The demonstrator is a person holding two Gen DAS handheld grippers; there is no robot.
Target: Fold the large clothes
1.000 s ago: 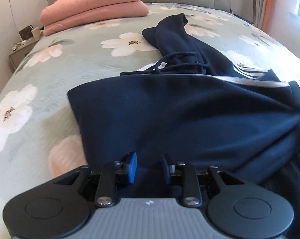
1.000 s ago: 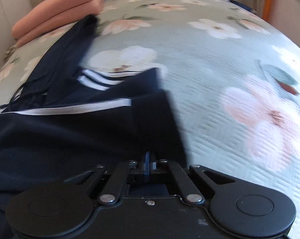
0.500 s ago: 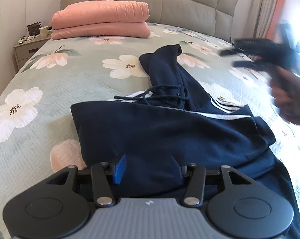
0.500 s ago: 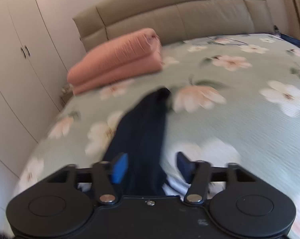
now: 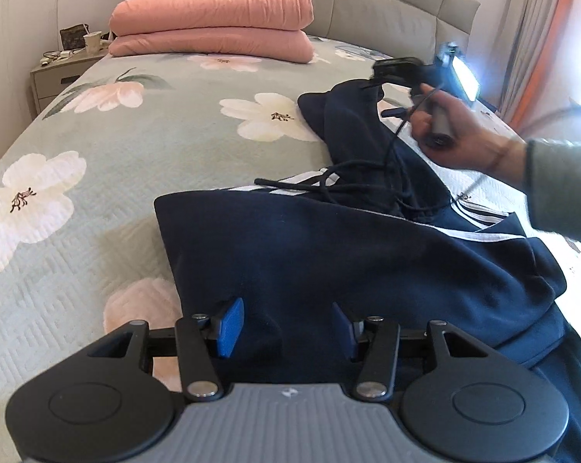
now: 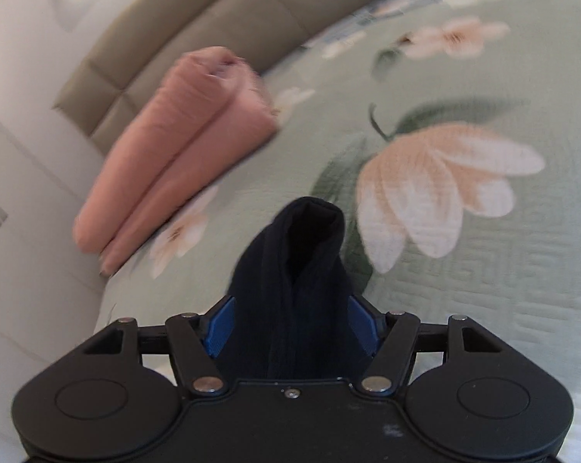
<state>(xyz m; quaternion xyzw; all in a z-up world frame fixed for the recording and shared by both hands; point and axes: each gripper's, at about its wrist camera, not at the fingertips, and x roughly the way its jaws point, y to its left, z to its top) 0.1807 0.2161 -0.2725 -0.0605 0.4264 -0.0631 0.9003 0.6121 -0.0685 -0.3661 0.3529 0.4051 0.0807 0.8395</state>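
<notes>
A navy hoodie [image 5: 348, 254] with white stripes lies partly folded on the floral bedspread [image 5: 136, 146], its hood stretched toward the headboard. My left gripper [image 5: 286, 328] is open and hovers over the hoodie's near fold, holding nothing. My right gripper [image 5: 396, 67], seen in the left wrist view in a hand, is over the hood's tip. In the right wrist view the right gripper [image 6: 292, 326] is open with the dark hood tip [image 6: 306, 254] lying between its blue pads [image 6: 221, 326], not pinched.
A folded pink quilt [image 5: 213, 23] lies at the padded headboard [image 5: 367, 4]; it also shows in the right wrist view [image 6: 174, 146]. A nightstand [image 5: 59, 73] with small items stands at the left. A curtain [image 5: 537, 31] hangs at the right.
My right gripper let go of the hoodie's side, opened, and moved up to the hood's tip. My left gripper opened wider and pulled back above the near fold.
</notes>
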